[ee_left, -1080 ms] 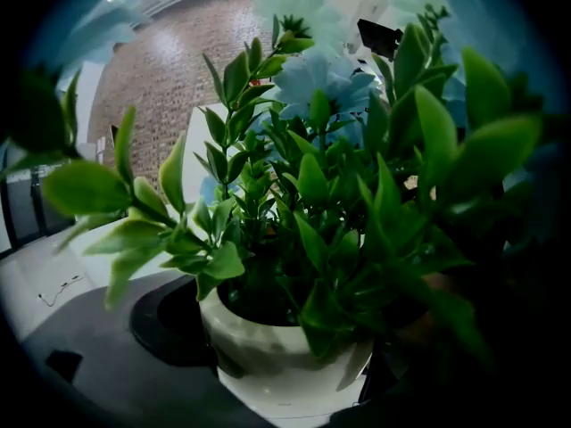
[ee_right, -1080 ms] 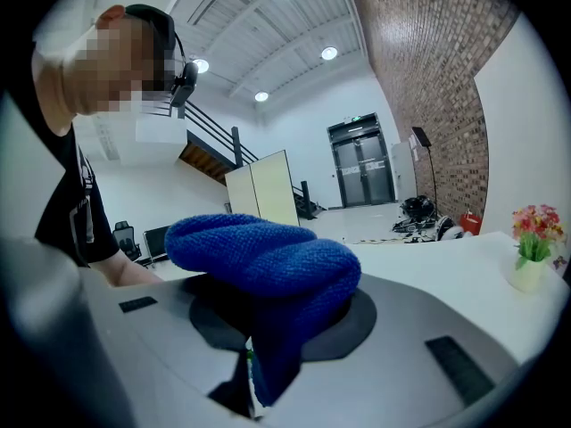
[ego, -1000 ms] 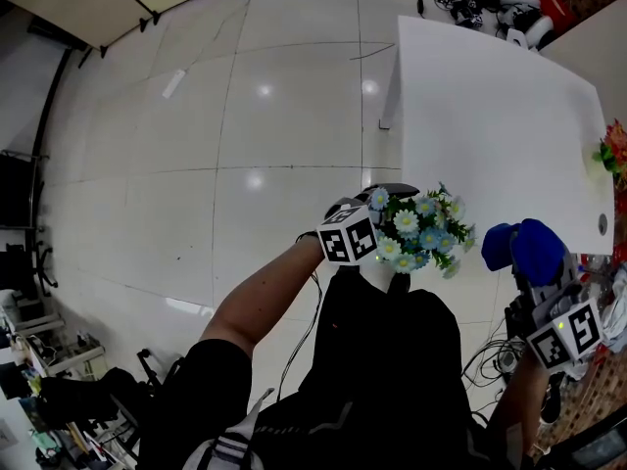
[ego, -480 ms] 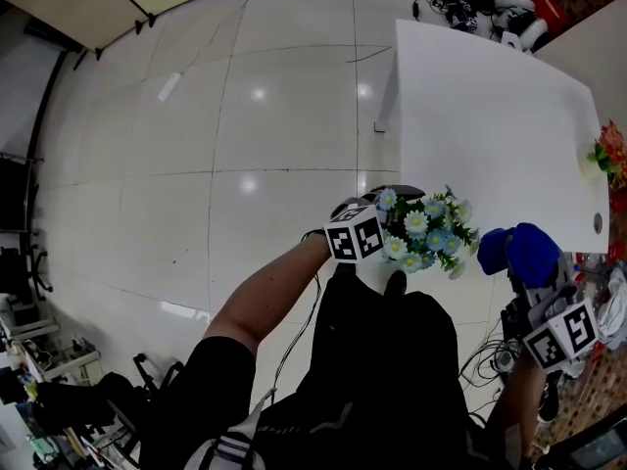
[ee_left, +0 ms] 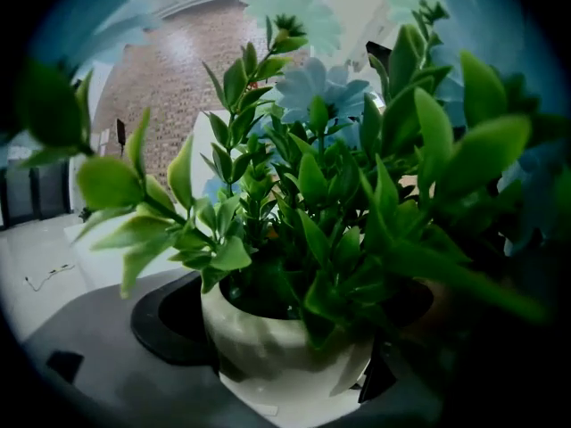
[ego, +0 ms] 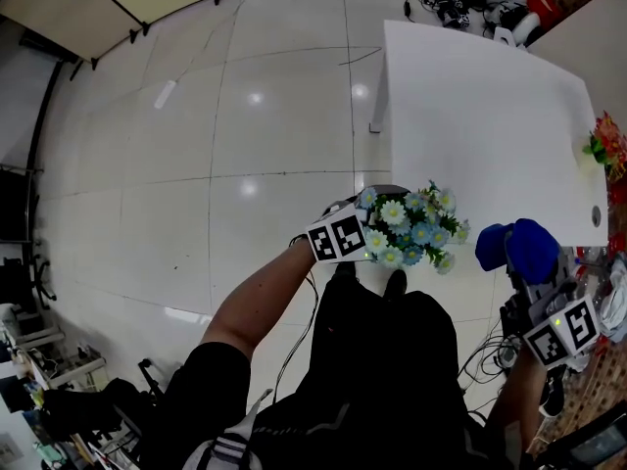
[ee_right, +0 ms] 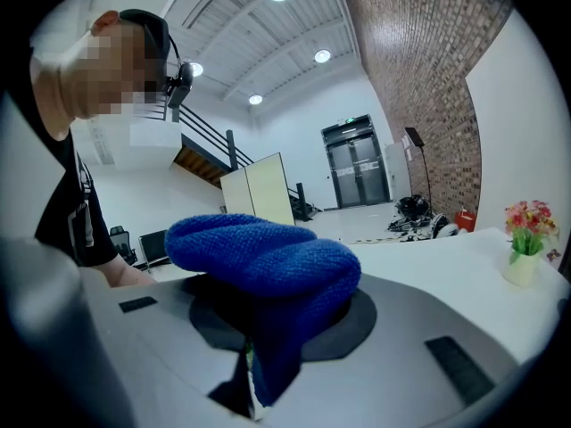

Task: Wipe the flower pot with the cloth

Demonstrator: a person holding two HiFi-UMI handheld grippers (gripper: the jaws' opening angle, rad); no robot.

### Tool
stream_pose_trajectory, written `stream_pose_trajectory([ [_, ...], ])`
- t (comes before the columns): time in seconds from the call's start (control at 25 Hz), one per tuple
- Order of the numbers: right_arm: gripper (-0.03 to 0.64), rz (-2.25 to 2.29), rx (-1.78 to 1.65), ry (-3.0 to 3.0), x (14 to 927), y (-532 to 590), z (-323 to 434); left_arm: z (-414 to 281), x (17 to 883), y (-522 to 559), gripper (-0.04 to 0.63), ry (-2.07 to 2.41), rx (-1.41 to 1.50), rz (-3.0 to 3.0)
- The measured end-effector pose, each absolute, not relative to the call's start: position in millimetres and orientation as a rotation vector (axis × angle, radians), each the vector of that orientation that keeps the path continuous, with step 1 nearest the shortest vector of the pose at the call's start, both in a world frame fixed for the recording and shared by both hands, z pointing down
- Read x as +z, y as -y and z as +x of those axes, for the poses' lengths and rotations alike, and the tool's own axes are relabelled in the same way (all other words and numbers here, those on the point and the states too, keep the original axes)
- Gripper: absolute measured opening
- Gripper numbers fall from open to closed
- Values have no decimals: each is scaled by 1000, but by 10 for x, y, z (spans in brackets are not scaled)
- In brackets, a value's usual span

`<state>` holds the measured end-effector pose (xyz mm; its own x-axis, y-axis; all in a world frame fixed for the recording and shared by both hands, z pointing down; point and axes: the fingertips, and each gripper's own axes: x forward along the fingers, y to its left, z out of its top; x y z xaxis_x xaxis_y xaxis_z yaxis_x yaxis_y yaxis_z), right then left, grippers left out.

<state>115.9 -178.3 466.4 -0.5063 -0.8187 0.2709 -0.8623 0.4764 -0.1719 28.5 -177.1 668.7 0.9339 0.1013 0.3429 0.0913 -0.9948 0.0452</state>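
The left gripper (ego: 362, 231) clamps the pot (ee_left: 285, 350) aloft, likely so the cloth (ee_right: 268, 261) pinched in the right gripper (ego: 527, 274) can wipe all round.

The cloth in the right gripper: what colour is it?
Deep blue all over; the cloth shows best in the right gripper view.

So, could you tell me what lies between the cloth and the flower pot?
Nothing: the head view shows a bare gap between the blue cloth and the flowers in the flower pot.
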Motion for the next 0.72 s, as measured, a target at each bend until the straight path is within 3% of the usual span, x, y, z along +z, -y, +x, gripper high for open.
stream_pose_trajectory([
  [0.2,89,1497,425,2626,4404,1868,1247,248,6136,2021,534,-10,394,2993],
  [0.72,89,1451,199,2841,2835,1967,1205,173,3543,2210,534,77,211,3104],
])
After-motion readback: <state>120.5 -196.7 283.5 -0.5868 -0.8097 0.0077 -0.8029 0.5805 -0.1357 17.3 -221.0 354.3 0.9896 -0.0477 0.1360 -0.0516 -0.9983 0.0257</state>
